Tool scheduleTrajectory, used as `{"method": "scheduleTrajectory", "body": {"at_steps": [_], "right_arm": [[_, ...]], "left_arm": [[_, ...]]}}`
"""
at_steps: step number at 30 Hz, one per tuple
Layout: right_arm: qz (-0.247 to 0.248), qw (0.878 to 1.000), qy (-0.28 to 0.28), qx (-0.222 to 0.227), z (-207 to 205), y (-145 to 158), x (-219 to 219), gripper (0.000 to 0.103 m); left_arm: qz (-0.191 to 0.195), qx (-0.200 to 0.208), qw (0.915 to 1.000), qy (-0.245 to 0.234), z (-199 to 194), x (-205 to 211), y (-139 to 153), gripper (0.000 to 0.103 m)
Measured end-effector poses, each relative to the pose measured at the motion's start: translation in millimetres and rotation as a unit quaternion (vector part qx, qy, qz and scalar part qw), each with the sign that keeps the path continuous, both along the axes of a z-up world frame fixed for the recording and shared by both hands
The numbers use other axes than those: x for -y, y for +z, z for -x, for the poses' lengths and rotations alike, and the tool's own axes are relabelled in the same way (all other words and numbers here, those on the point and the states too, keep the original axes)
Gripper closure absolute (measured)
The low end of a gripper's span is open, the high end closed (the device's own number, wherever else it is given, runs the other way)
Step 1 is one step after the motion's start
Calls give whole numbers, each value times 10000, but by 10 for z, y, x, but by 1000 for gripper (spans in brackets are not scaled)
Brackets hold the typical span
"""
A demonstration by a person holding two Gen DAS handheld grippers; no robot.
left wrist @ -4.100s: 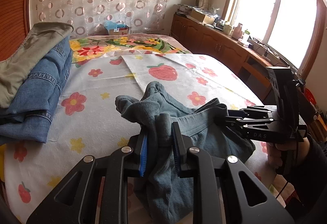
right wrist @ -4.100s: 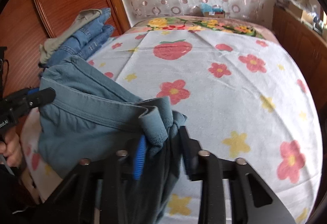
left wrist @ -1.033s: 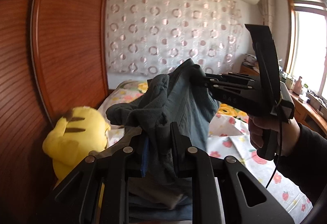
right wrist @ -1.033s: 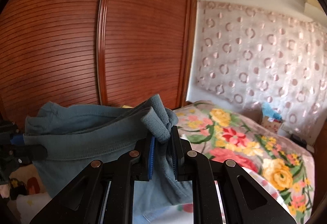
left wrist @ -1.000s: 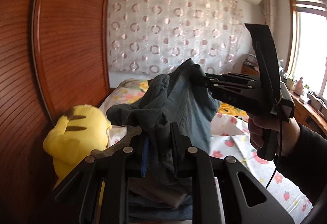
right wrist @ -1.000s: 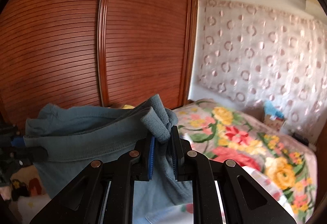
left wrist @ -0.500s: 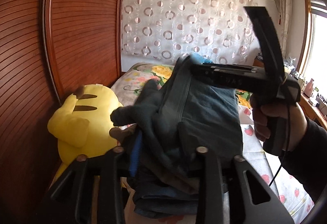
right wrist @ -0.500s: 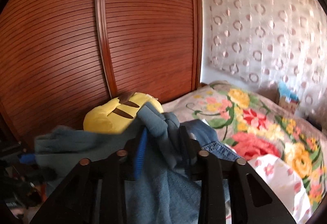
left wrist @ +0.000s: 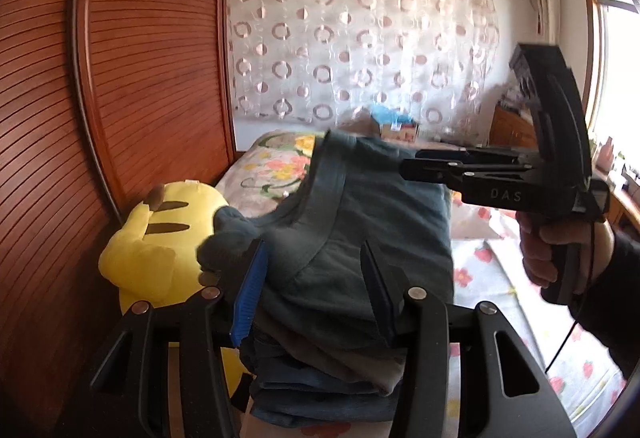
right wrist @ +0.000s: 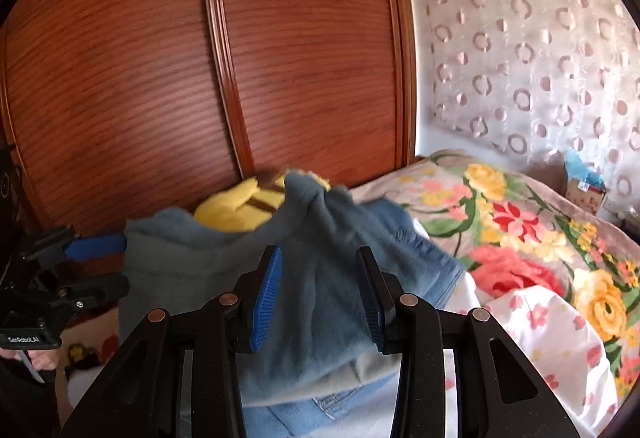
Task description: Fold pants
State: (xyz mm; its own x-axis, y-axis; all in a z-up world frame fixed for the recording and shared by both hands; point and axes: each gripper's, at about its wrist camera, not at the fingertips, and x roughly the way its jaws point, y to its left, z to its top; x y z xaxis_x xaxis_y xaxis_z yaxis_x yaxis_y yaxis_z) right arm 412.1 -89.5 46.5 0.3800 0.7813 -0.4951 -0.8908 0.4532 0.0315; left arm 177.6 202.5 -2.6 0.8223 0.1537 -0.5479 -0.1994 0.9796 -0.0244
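Observation:
The folded teal-grey pants (left wrist: 372, 222) lie on top of a stack of folded clothes (left wrist: 320, 394) near the bed's left edge. My left gripper (left wrist: 314, 290) is open, its fingers spread either side of the pants' near edge. My right gripper (right wrist: 318, 290) is open too, with the pants (right wrist: 320, 302) lying loose between its blue-padded fingers. In the left wrist view the right gripper (left wrist: 408, 166) reaches in from the right over the pants' far end. In the right wrist view the left gripper (right wrist: 92, 262) sits at the pants' left end.
A yellow plush toy (left wrist: 160, 250) lies left of the stack against the wooden wardrobe doors (right wrist: 200, 78). Blue jeans (right wrist: 320, 410) and a khaki garment sit under the pants. The flowered bedspread (right wrist: 520, 238) stretches to the right. A patterned curtain (left wrist: 360, 50) hangs behind.
Both grippers lowered the pants onto the clothes stack and opened, letting go of the fabric. The pants now rest flat on the stack.

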Motion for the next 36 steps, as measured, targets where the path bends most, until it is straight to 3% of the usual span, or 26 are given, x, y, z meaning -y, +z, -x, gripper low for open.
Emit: {"method": "scheduleTrajectory", "body": {"at_steps": [11, 34, 35, 36], "right_arm": [[184, 9993, -268, -181, -361, -81, -271, 63], [-129, 9981, -587, -136, 576, -22, 135, 63], [-130, 9981, -595, -117, 610, -21, 151, 63], [-130, 9980, -606, -107, 644, -18, 167, 63]], "left_arm": [[128, -392, 9989, 220, -119, -151, -297, 54], [14, -267, 9994, 209, 352, -73, -89, 53], [11, -269, 9994, 201, 377, -71, -83, 51], [15, -254, 9995, 191, 406, -69, -77, 39]]}}
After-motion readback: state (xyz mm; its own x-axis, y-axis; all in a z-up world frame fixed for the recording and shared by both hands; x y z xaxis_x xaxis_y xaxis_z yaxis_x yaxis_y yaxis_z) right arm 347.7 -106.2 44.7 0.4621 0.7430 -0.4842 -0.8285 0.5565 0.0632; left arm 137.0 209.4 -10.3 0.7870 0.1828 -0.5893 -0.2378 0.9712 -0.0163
